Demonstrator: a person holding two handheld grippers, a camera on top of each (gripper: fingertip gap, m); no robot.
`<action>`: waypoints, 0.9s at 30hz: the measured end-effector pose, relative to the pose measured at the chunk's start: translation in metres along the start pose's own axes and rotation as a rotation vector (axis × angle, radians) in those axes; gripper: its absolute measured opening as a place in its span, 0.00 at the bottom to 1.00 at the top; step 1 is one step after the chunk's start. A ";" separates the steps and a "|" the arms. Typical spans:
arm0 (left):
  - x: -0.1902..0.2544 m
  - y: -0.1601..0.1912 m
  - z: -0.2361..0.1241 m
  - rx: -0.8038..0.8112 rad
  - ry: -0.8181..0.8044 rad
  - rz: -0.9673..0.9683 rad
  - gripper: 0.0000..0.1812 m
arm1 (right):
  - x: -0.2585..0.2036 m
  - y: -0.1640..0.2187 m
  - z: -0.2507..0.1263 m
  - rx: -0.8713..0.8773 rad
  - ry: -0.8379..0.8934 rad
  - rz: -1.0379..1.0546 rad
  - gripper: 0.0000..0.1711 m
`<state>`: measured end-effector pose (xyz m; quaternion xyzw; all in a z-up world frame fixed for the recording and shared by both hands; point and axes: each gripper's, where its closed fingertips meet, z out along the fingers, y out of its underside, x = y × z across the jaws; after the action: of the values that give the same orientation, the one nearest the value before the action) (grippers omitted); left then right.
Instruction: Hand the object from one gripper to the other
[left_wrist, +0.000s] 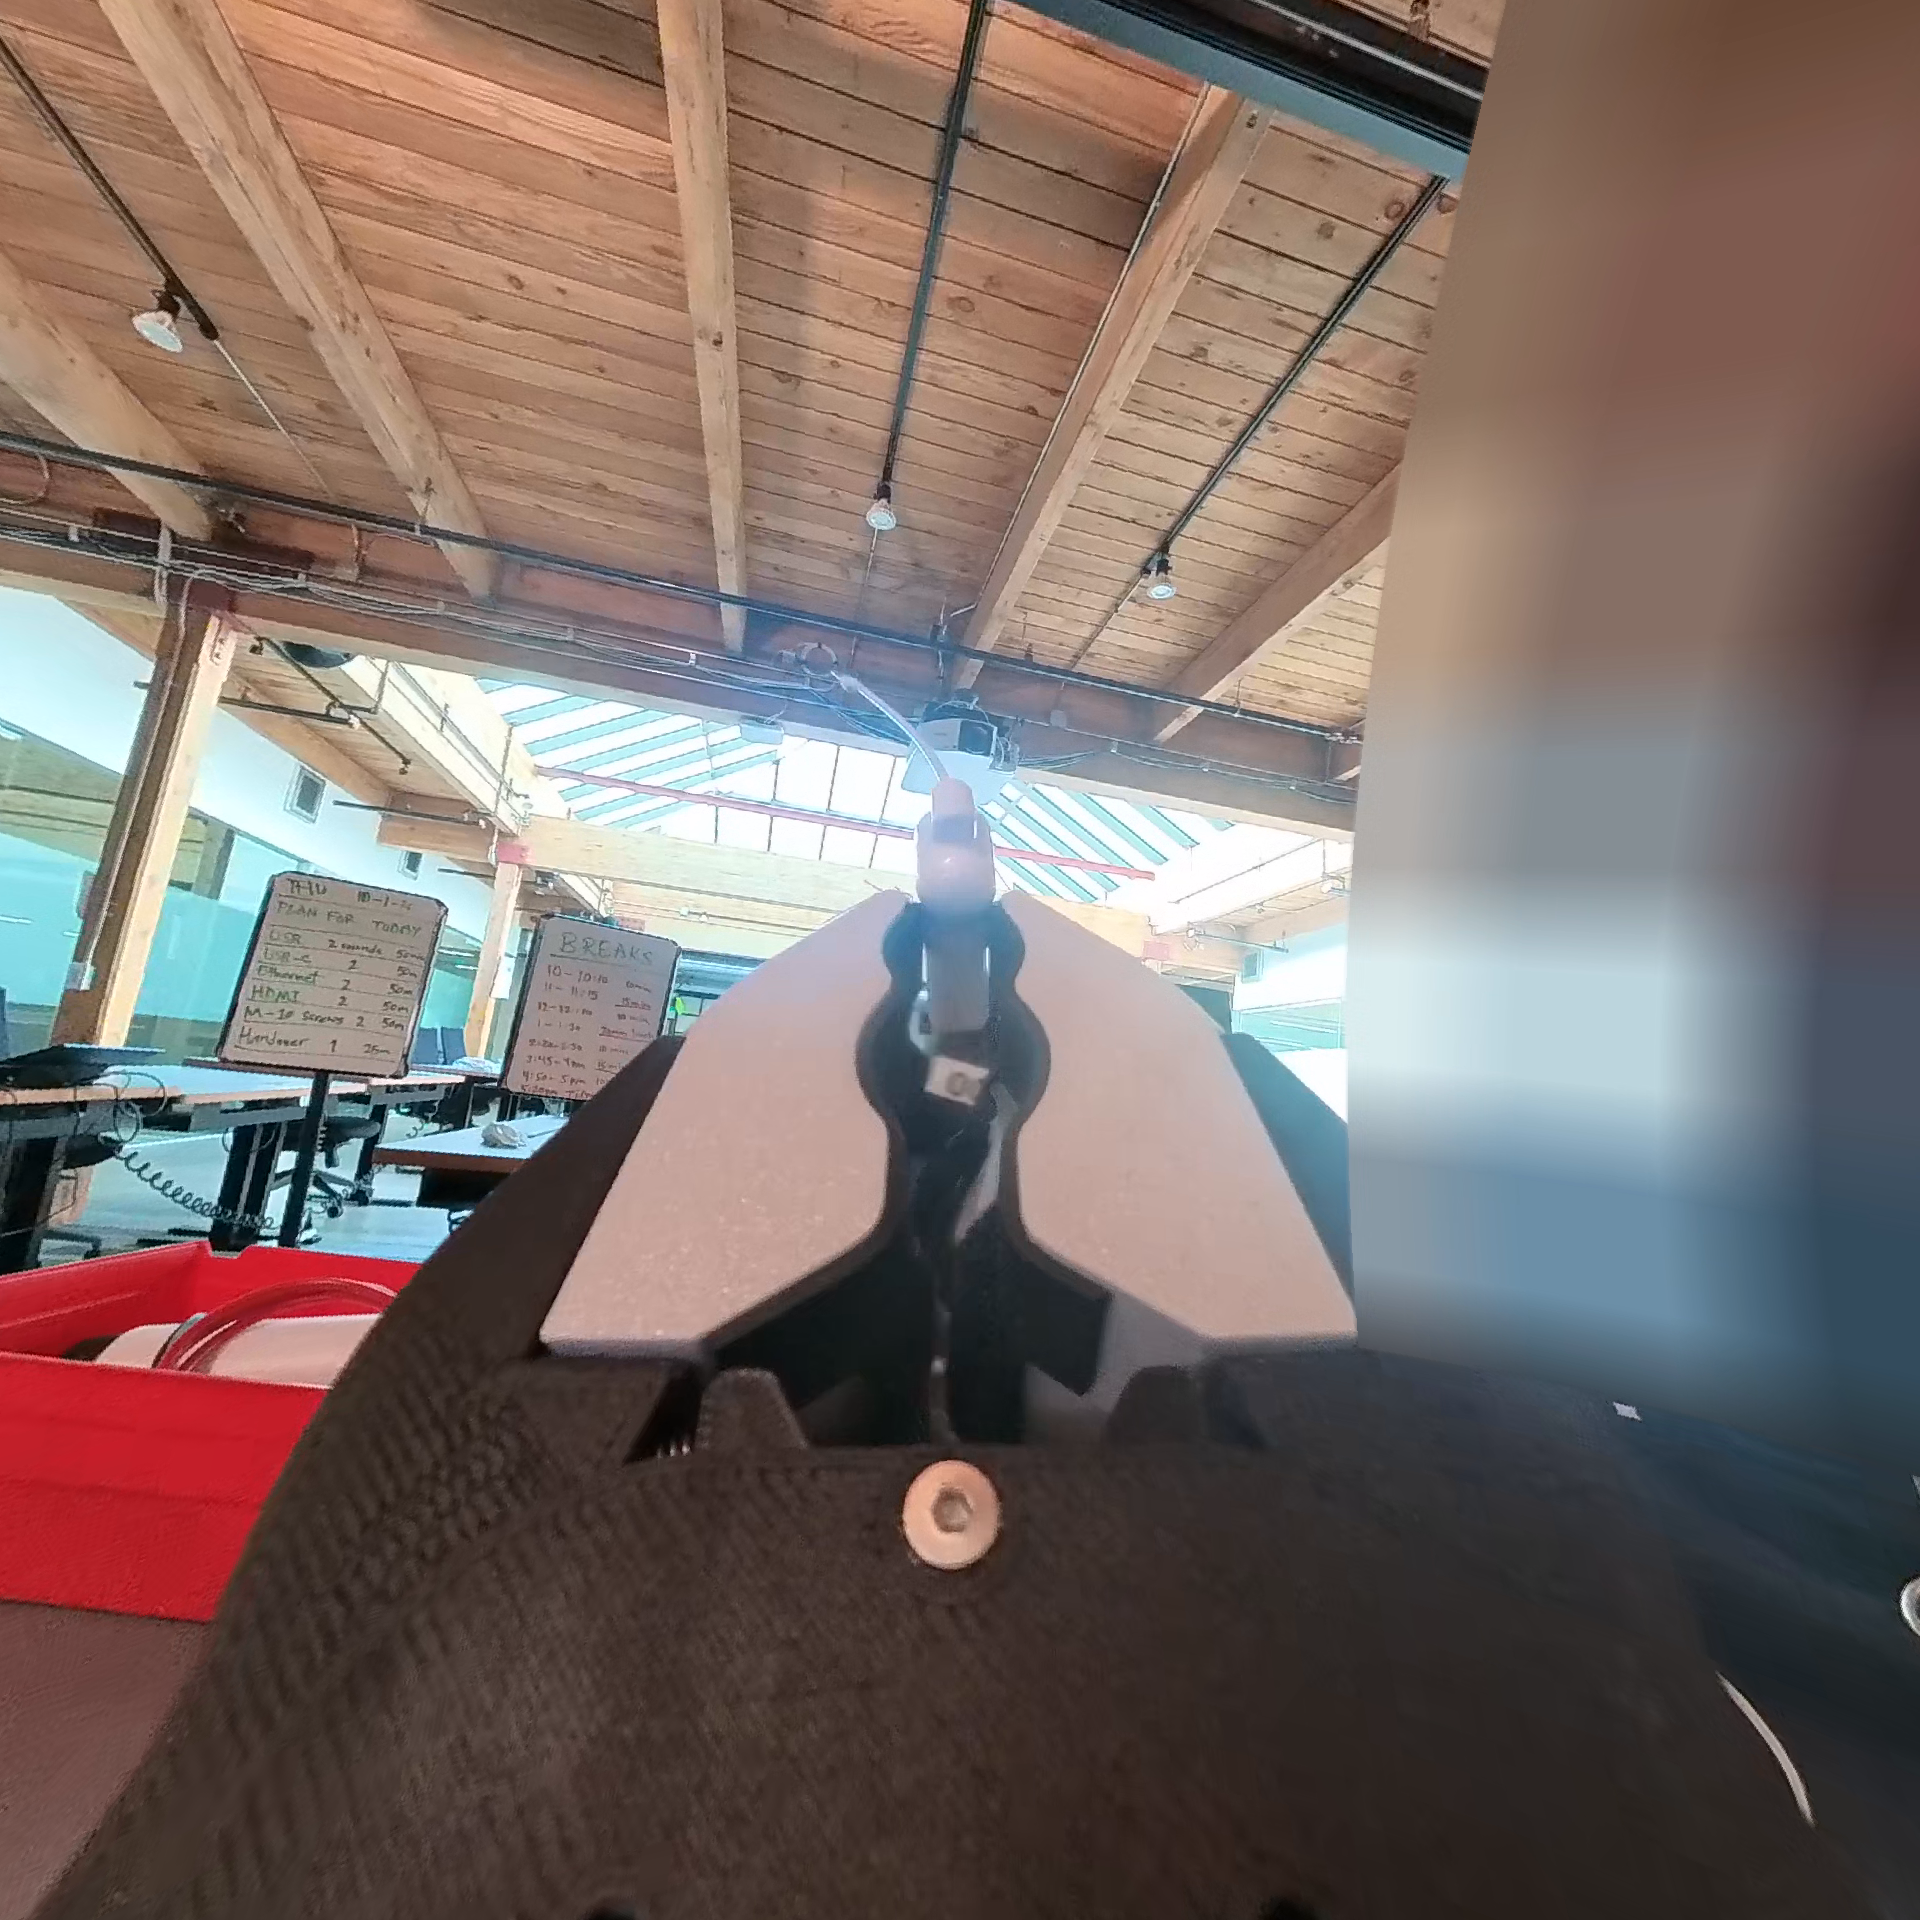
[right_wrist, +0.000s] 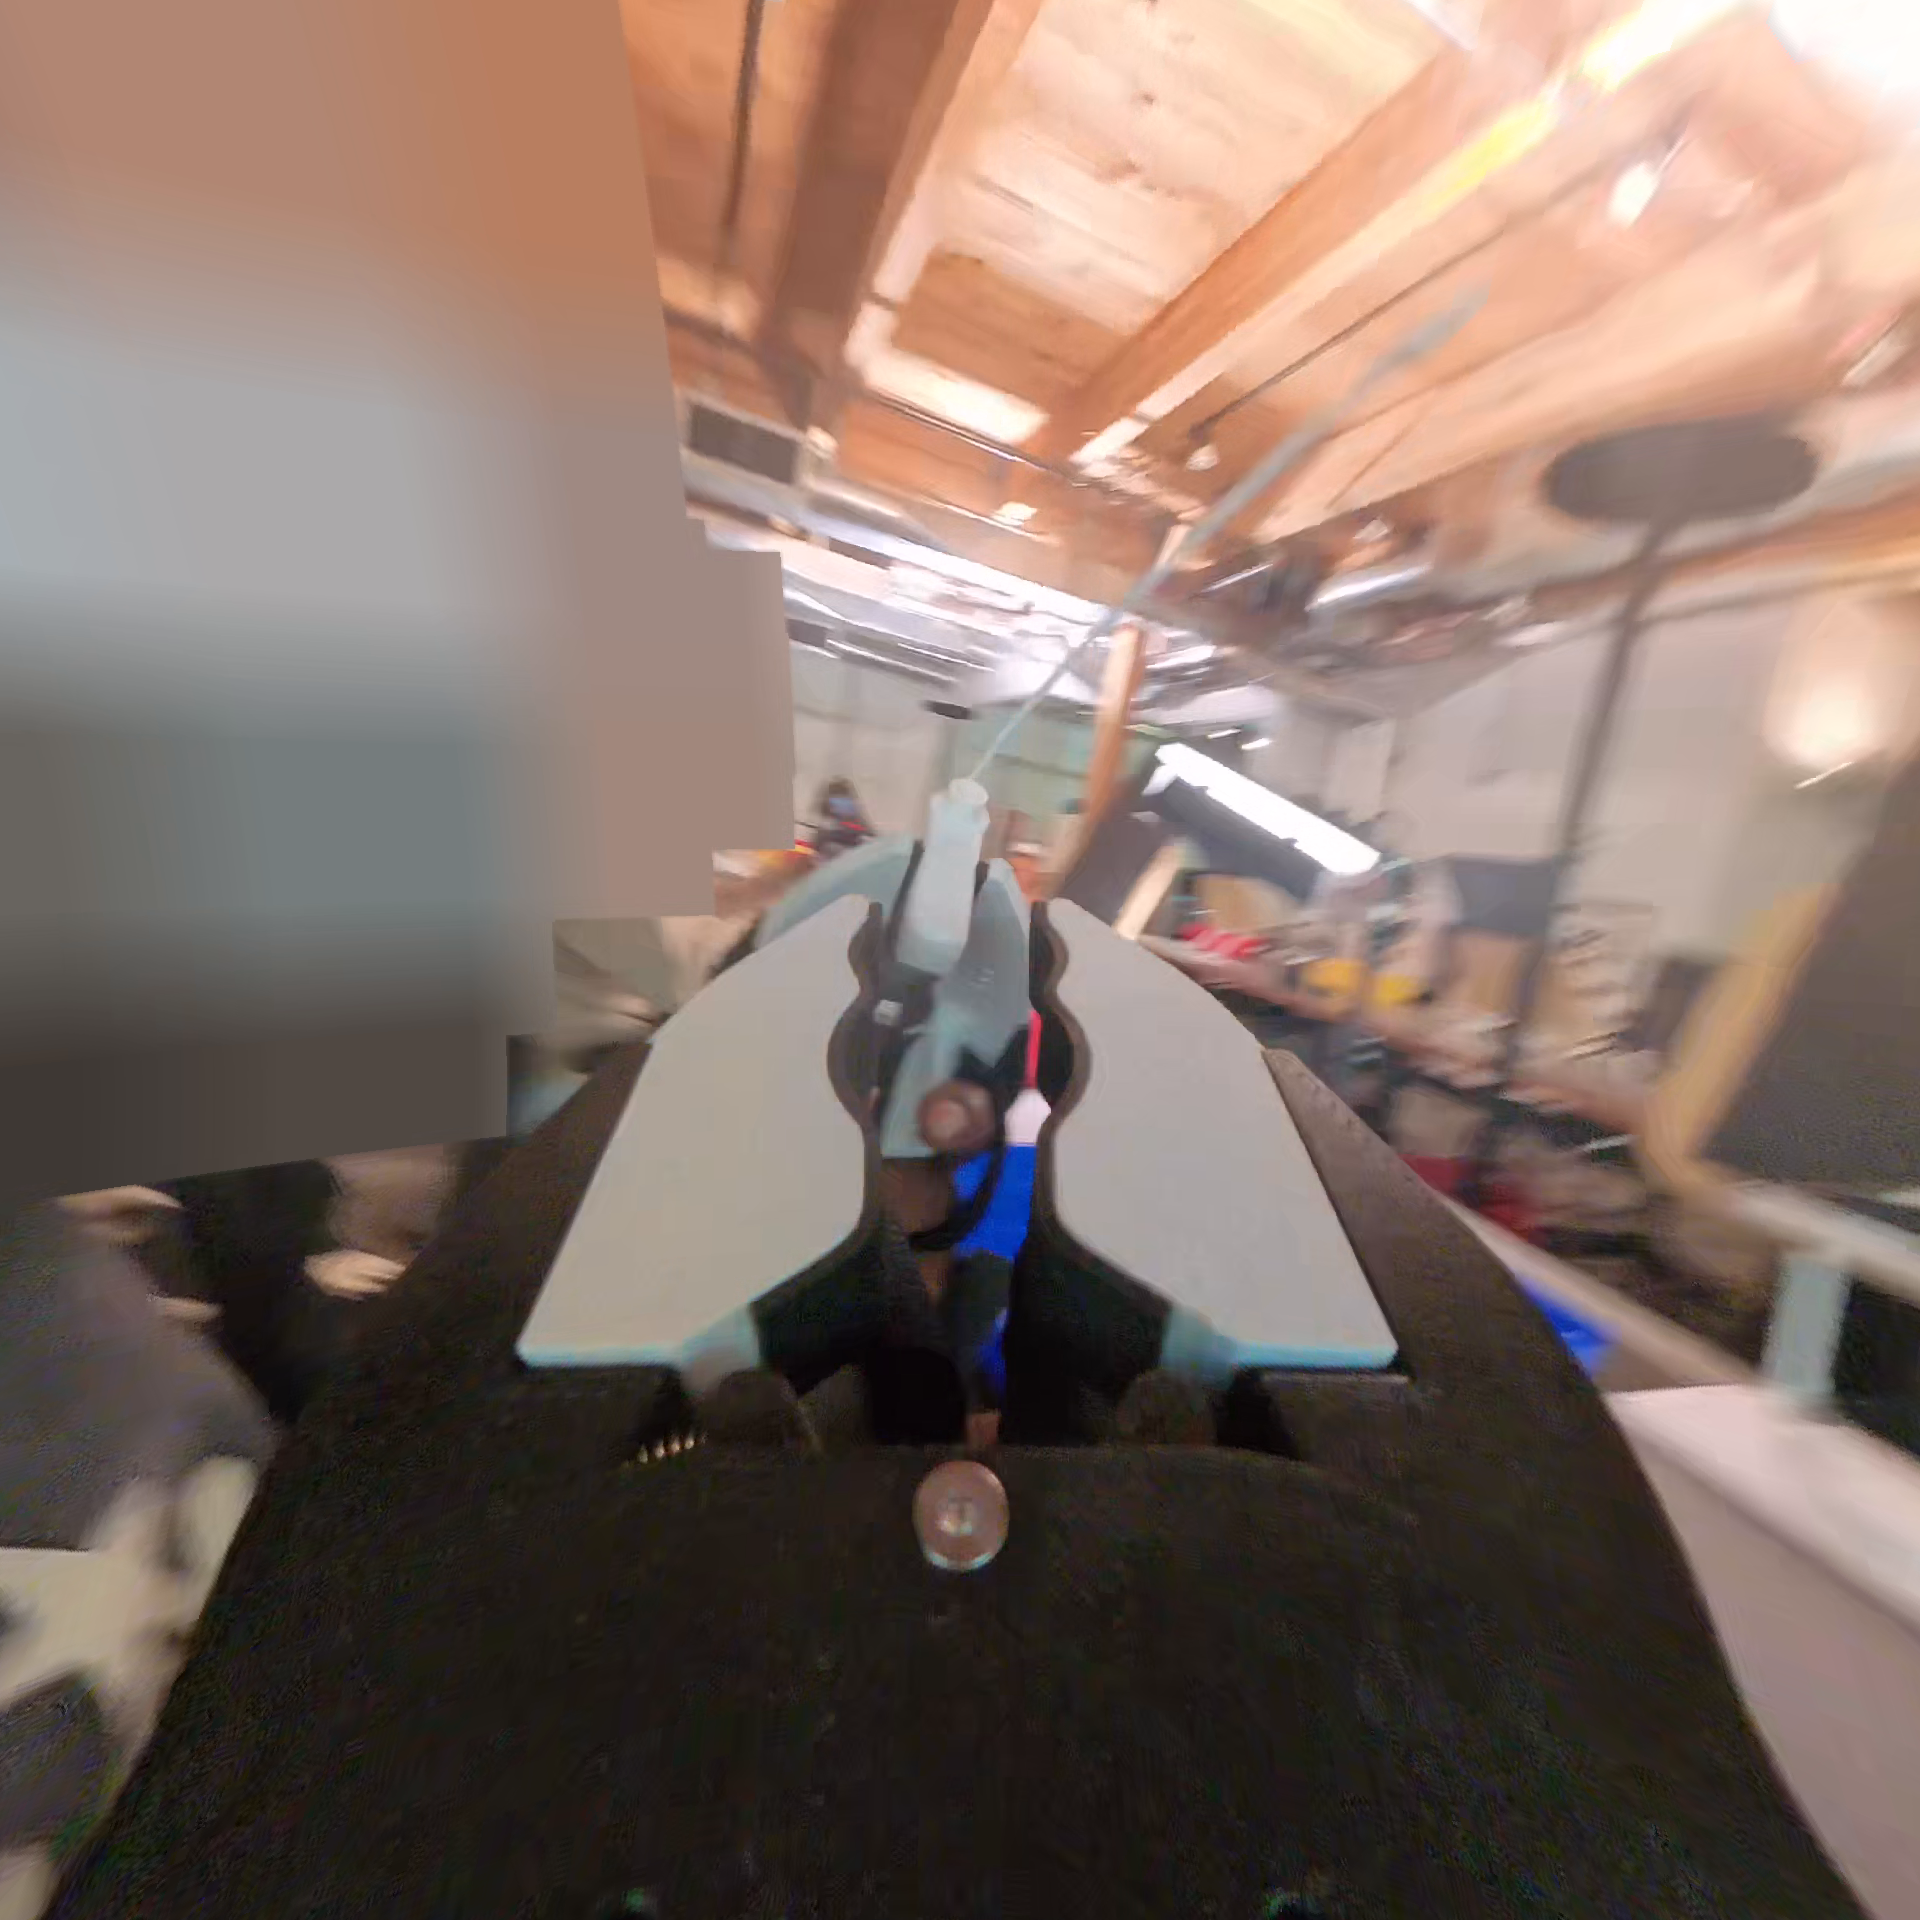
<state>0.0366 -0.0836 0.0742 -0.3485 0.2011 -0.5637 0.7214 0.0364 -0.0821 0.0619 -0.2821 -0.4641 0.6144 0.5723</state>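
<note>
The object is a small pale plug (left_wrist: 951, 847) with a thin clear cable rising from its top. My left gripper (left_wrist: 951, 906) is shut on the plug's lower part and holds it upright in the air, tips pointing up toward the ceiling. In the right wrist view, the same plug (right_wrist: 943, 883) sticks out of the left gripper's grey fingers (right_wrist: 987, 966), which sit between my right gripper's fingers. My right gripper (right_wrist: 954, 909) is open, its tips on either side of the left gripper's tips and the plug, with gaps on both sides. That view is motion-blurred.
A red bin (left_wrist: 104, 1455) holding a coil of clear tubing sits low at the left. Two whiteboards on stands (left_wrist: 332, 977) and desks stand behind it. A blue patch (right_wrist: 987, 1216) shows below the grippers, and a white surface (right_wrist: 1766, 1558) lies at the right.
</note>
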 end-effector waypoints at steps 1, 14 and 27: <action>0.000 0.000 0.000 -0.001 -0.001 0.001 0.06 | 0.000 0.000 0.000 0.010 -0.038 0.115 0.16; -0.001 0.005 0.002 -0.019 -0.021 0.027 0.08 | -0.004 0.006 0.003 -0.022 -0.058 0.154 0.08; -0.011 0.010 0.002 -0.029 -0.078 -0.007 0.12 | 0.010 0.006 0.001 -0.167 0.349 -0.941 0.07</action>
<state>0.0415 -0.0716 0.0677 -0.3810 0.1799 -0.5493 0.7216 0.0310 -0.0719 0.0587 -0.1856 -0.4858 0.1947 0.8317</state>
